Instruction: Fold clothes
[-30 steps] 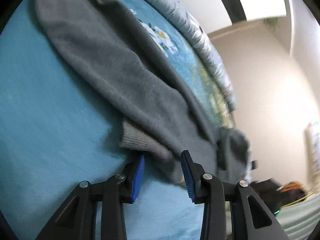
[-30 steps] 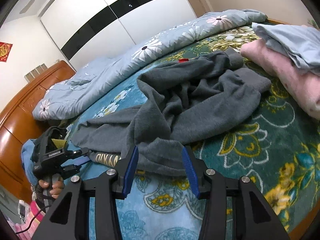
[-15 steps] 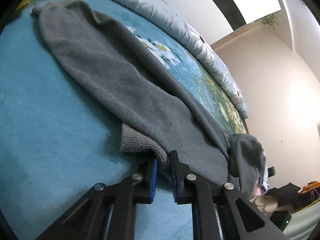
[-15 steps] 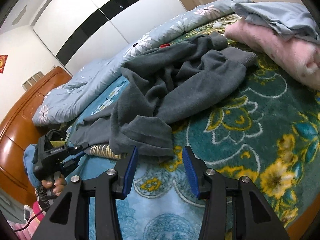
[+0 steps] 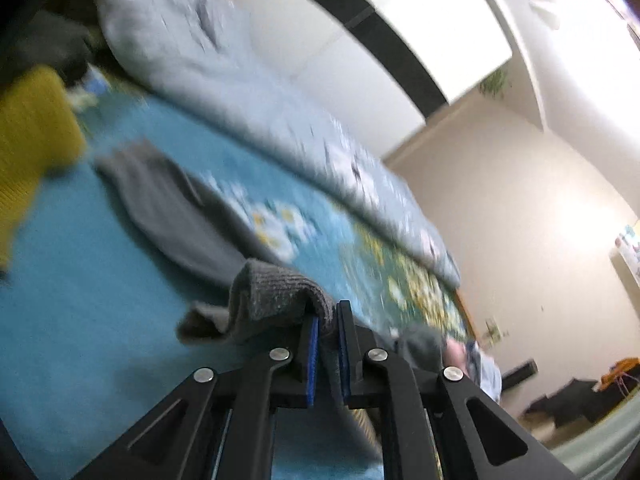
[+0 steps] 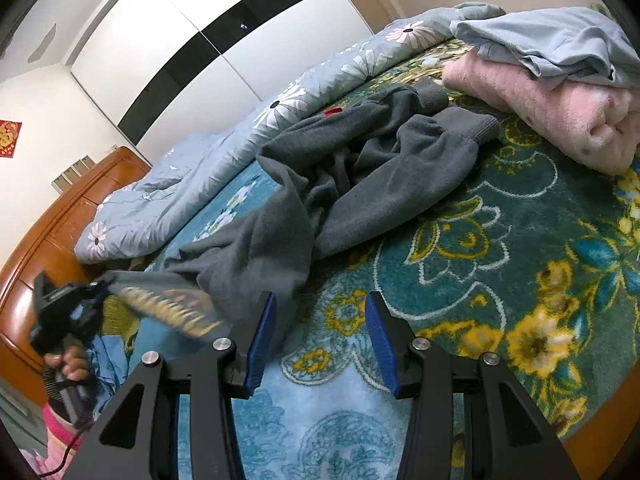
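Now the left gripper (image 5: 327, 344) pinches the grey sweater's ribbed cuff (image 5: 276, 296); right gripper (image 6: 320, 336) fingers spread, empty, sweater body (image 6: 340, 184) at twelve o'clock.

No text could be read with certainty. On the grey garment (image 6: 352, 184), to the left of the right gripper's fingers (image 6: 262, 340), there was a band of yellow lettering (image 6: 168, 308), but it was too blurred to read. A small red label (image 6: 333, 111) on the same garment, far beyond the fingers, was too small to read.
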A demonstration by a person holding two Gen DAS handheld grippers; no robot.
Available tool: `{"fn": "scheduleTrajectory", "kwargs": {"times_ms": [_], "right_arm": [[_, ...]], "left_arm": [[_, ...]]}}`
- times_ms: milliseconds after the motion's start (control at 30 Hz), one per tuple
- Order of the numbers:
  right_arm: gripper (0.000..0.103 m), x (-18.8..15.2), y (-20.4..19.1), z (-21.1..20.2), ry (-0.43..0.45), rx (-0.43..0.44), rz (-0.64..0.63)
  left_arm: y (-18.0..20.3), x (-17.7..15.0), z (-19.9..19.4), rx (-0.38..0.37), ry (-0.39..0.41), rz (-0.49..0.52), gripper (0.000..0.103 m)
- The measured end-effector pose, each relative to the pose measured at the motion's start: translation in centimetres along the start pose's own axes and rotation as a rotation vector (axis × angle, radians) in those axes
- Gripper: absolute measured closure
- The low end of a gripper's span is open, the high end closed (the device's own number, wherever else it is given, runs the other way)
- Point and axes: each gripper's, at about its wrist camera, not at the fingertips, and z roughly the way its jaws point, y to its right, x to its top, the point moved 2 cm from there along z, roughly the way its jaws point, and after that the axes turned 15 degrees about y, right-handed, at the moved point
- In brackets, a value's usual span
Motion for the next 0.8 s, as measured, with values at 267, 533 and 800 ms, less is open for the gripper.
{"fn": "scheduleTrajectory", "kwargs": {"times_ms": [267,533,800], "right_arm": [[0.056,0.0,-1.9,2.3,-0.034,0.077,0.014],[0.056,4.3,-4.3,8.1,-0.041,0.113,0.077],[0.061,7.3,-0.3,13.7,-0.033,-0.007,0.333]], "left_arm": [[-7.2,4.7,-9.8,0.208,0.149,0.04,0.094],[-13.6,-0.5,-9.4,0.322,0.0,-0.057,0.094],[-12.3,0.9,-8.1,0.254,0.016,-0.025,0.094]]}}
